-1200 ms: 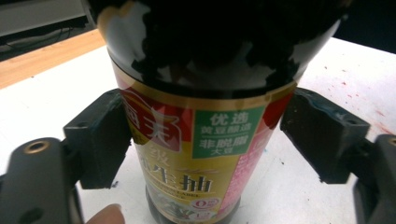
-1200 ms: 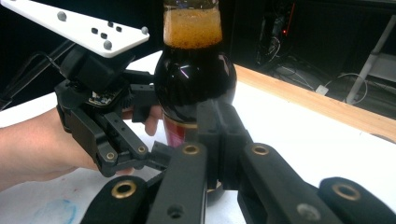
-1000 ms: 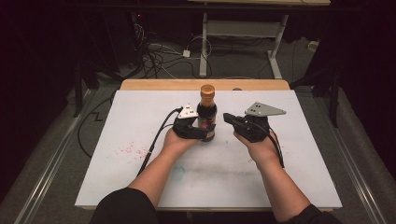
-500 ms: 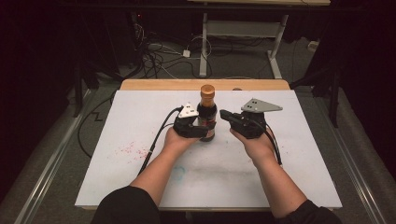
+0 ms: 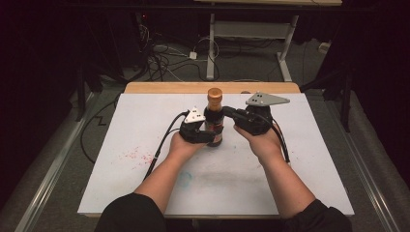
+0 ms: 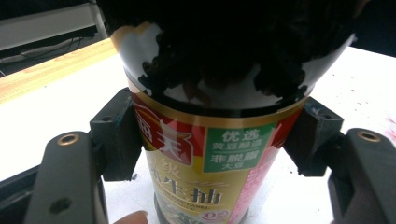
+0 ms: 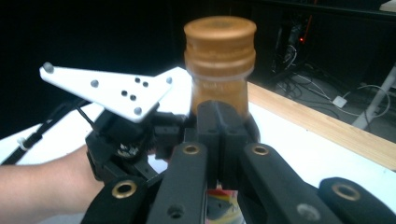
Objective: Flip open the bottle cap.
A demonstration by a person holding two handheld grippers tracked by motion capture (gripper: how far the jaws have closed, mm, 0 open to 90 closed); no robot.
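A soy sauce bottle [image 5: 214,121] with a brown cap [image 7: 219,37] stands upright in the middle of the white table [image 5: 121,183]. My left gripper [image 5: 209,134] is shut on the bottle's lower body; its pads [image 6: 116,135] press on both sides of the red and gold label [image 6: 210,177]. My right gripper [image 5: 227,112] comes in from the right at neck height. Its jaws are shut together with nothing between them, and the tips [image 7: 219,121] sit just in front of the neck below the cap. The left gripper's pale plate [image 7: 107,88] is beside the bottle.
Red specks [image 5: 133,154] stain the table at the left. A wooden strip [image 5: 159,87] runs along the far edge. Behind it are floor cables [image 5: 164,58] and a desk's white legs [image 5: 211,43]. Dark surroundings on both sides.
My right gripper has moved left and up, bringing its shut tips close to the bottle's neck. The left gripper and the bottle have stayed in place.
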